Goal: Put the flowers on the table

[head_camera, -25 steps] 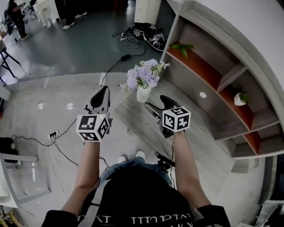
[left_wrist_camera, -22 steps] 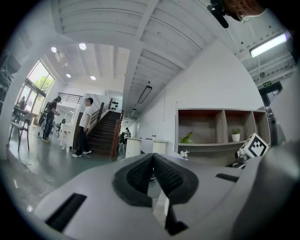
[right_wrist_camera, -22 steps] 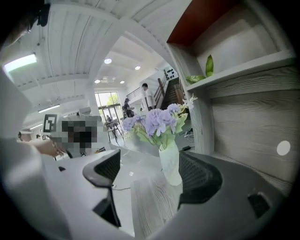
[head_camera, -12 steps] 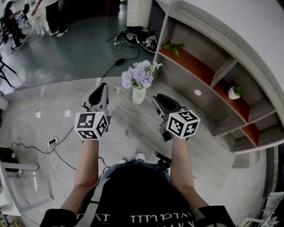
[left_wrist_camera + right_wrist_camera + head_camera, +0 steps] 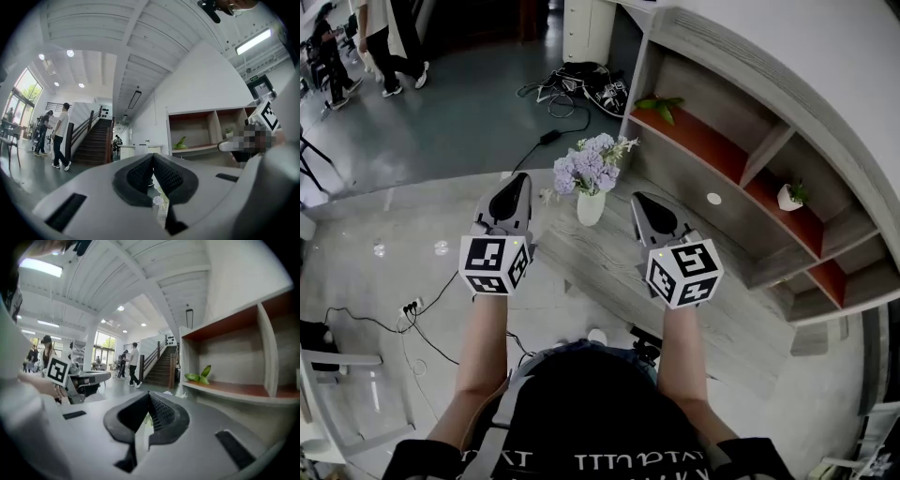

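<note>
Head view: purple flowers [image 5: 586, 167] stand upright in a white vase [image 5: 591, 208] on the grey wood tabletop [image 5: 609, 267], at 12 o'clock from the person. Left claw [image 5: 517, 184] hangs at 9 o'clock of the vase, right claw [image 5: 640, 201] at 3 o'clock, both near it, neither touching. Both claws have their 2 jaws pressed together with nothing between them. Shelf unit [image 5: 741, 141] sits at 2 o'clock, with a green plant [image 5: 664, 103] on it.
</note>
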